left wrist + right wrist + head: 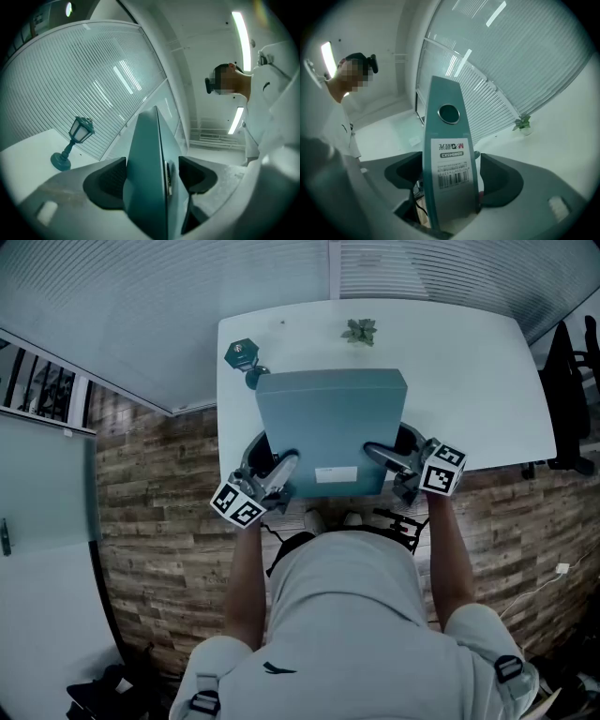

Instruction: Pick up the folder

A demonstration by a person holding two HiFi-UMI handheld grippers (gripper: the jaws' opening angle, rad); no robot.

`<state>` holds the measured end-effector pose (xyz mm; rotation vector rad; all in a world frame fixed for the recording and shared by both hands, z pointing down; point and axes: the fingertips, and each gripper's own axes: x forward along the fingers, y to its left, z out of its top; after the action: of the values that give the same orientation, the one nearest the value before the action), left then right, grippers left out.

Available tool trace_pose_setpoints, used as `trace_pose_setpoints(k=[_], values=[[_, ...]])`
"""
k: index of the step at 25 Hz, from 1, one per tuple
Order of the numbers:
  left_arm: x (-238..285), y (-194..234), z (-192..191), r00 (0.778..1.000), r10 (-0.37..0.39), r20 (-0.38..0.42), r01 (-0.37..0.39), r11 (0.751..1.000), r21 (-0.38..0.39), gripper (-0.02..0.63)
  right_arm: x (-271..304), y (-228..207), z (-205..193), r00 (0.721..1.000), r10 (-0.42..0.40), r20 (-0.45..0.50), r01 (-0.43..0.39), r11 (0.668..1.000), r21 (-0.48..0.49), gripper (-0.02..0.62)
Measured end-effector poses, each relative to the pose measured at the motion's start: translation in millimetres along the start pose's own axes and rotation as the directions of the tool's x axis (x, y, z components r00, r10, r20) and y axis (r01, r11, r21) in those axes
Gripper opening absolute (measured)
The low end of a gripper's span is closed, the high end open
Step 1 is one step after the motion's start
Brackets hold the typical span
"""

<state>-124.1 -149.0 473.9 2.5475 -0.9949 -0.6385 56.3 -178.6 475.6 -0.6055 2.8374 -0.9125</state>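
The folder [333, 423] is a thick teal binder with a white label on the end facing me. I hold it flat over the near edge of the white table [478, 381]. My left gripper [284, 472] grips its near left corner, and in the left gripper view the folder [152, 154] stands edge-on between both pads. My right gripper [382, 457] grips the near right corner. There the folder's spine [450, 140], with a finger hole and a barcode label, fills the gap between the pads. Both grippers are shut on it.
A small teal lantern ornament [242, 355] stands at the table's far left, just behind the folder. A little potted plant [360, 331] sits at the far middle. A glass wall with blinds runs behind the table. A black chair [567, 395] stands at the right.
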Motion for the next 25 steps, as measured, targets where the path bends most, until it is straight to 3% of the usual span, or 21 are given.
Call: trace_pose_setpoints(k=[2,6,12,16,20,25], values=[[2,3,1,1.000,-0.005,-0.013,0.005,1.000,0.008,0.348,6,10,-1,0.999,0.045,-0.019,-0.045,0.999,-0.015,0.393],[7,0,-6,0.998,-0.028,-0.055,0.029,1.000,0.010,0.348,19,27,-8,0.989,0.131,-0.066,-0.134,0.990,-0.038,0.351],[6,0,-4,0.998,-0.026,-0.057,0.026,1.000,0.002,0.348,23,33,-14,0.977,0.164,-0.135,-0.174,0.982,-0.070,0.330],[5,-1,-8,0.996,-0.027,-0.085,0.027,1.000,-0.008,0.350,20,34,-14,0.973,0.183,-0.140,-0.188,0.982,-0.022,0.307],[4,-13,-5,0.991,-0.079,-0.112,0.075,0.997,-0.036,0.355,12,44,-6,0.965,0.235,-0.119,-0.234,0.972,0.023,0.293],[13,-34,3,0.972,-0.168,-0.166,0.158,0.985,-0.073,0.424,5,61,2,0.949,0.287,-0.132,-0.291,0.957,-0.005,0.293]])
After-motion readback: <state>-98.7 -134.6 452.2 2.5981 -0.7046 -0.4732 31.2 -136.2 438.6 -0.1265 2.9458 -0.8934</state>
